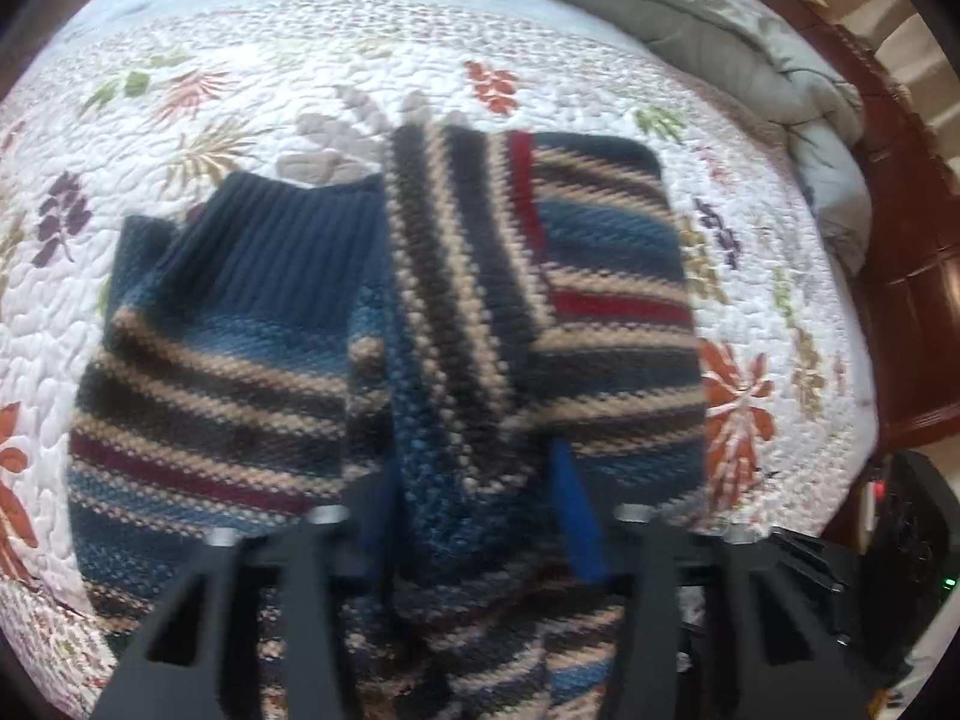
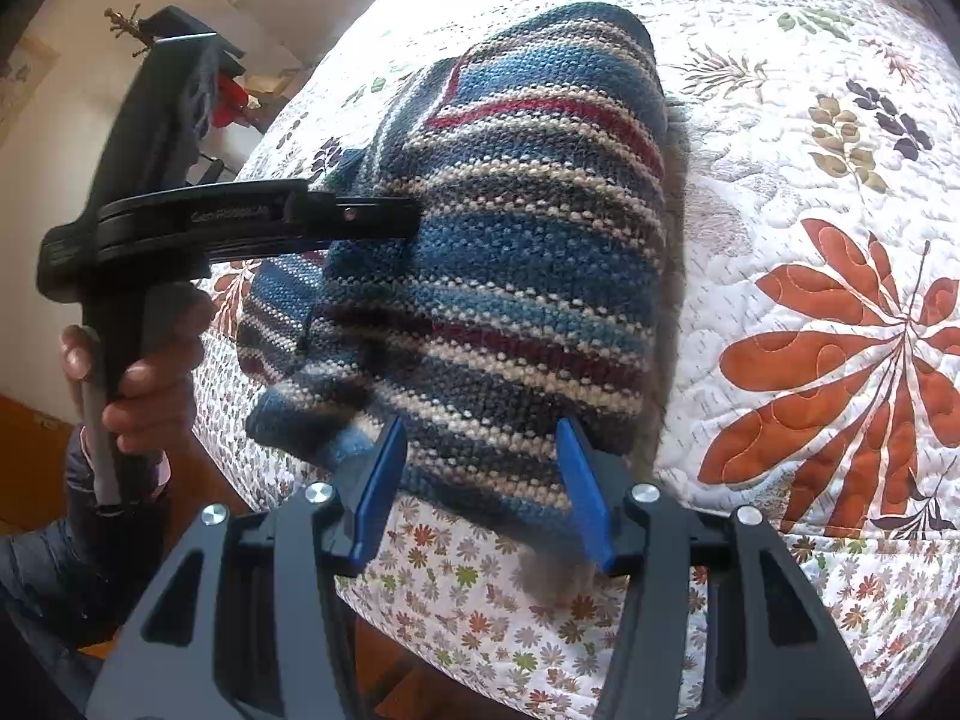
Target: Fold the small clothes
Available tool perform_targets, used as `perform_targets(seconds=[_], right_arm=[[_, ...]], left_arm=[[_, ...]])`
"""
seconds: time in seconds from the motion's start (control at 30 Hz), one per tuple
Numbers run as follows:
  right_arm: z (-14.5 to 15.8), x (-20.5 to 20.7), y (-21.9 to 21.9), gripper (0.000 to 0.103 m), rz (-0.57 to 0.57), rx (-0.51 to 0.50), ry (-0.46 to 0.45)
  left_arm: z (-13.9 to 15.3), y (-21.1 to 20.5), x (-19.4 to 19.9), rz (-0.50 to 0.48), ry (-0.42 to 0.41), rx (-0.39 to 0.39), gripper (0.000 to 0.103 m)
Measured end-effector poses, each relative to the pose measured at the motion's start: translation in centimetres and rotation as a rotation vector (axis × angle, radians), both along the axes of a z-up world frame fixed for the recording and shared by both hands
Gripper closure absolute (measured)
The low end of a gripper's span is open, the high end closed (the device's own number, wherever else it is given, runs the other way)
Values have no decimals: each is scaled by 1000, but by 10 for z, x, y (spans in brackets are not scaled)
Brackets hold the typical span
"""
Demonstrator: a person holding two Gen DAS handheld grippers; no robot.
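Note:
A small striped knit sweater (image 1: 252,372) in blue, tan, dark and red, with a navy ribbed collar (image 1: 282,240), lies on a floral quilted bedspread (image 1: 240,96). My left gripper (image 1: 474,504) is shut on a bunched fold of the sweater, lifted over its middle; the blue fingers (image 1: 576,516) press the knit from both sides. In the right wrist view the sweater (image 2: 516,252) is raised off the quilt. My right gripper (image 2: 480,480) holds its near edge between blue fingers (image 2: 582,492). The left gripper (image 2: 414,219) shows there too, gripping the sweater's left side.
A grey duvet (image 1: 750,42) is heaped at the far right of the bed, beside a dark wooden headboard (image 1: 900,240). The bed's near edge (image 2: 480,618) drops to a wooden floor. A person's hand (image 2: 138,384) holds the left gripper's handle.

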State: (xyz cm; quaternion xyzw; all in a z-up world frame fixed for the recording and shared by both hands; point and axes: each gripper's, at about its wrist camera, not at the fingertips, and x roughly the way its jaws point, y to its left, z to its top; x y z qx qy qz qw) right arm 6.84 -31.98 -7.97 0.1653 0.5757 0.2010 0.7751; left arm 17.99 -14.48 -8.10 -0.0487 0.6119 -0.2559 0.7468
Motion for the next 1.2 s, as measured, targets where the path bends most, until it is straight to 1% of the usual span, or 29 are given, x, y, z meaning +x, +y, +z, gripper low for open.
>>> perform_targets(seconds=[0.1, 0.13, 0.2, 0.23, 0.27, 0.3, 0.37, 0.43, 0.47, 0.53, 0.57, 0.63, 0.67, 0.7, 0.77, 0.8, 0.87, 0.9, 0.93, 1.03, 1.1, 1.2], right_arm=[[1, 1, 0, 50, -4, -6, -5], [4, 1, 1, 50, -3, -2, -11], [8, 0, 5, 50, 2, 18, -24], [12, -1, 5, 50, 8, 33, -31], [16, -3, 7, 50, 14, 47, -38], [20, -3, 10, 50, 26, 64, -45], [24, -1, 14, 50, 48, 78, -58], [21, 4, 21, 50, 62, 63, -60], [16, 8, 24, 50, 57, 46, -50], [2, 16, 27, 50, 38, 25, -11], [-4, 18, 27, 50, 30, 23, 10], [-16, 22, 29, 52, 17, 20, 39], [-20, 23, 29, 52, 15, 20, 43], [-22, 23, 29, 52, 16, 18, 45], [-22, 24, 30, 52, 19, 17, 40], [-20, 24, 31, 52, 20, 16, 35], [-16, 24, 30, 51, 15, 19, 22], [-13, 23, 29, 50, 13, 25, 16], [-10, 18, 26, 50, 13, 30, 7], [-5, 13, 27, 49, 20, 13, -12], [-6, 11, 27, 49, 23, 8, -12], [-5, 8, 28, 49, 23, 7, -13]], left_arm=[[1, 5, 4, 14, 21, -46, 84], [5, 11, 4, 28, 25, -79, 86], [14, 24, 5, 54, 30, -142, 87], [22, 36, 5, 67, 22, -182, 87], [29, 46, 4, 76, 12, -199, 87], [33, 53, 4, 83, 6, -199, 87], [34, 64, 5, 93, -1, -169, 87], [16, 63, 10, 87, 50, -150, 86], [2, 58, 12, 81, 86, -133, 86], [-22, 49, 15, 75, 123, -90, 83], [-28, 46, 15, 73, 120, -85, 81], [-28, 45, 14, 70, 108, -95, 79], [-26, 45, 12, 66, 104, -92, 74], [-23, 47, 11, 67, 103, -84, 65], [-13, 54, 5, 73, 72, -54, 58], [-8, 58, 1, 74, 51, -31, 46], [1, 67, -9, 105, 4, 64, 27], [3, 72, -14, 120, -6, 76, 27], [3, 75, -20, 121, 8, 76, 27], [-7, 79, -36, 111, 93, 28, 27], [-14, 77, -42, 98, 123, 14, 27], [-24, 72, -46, 107, 131, 25, 27]])
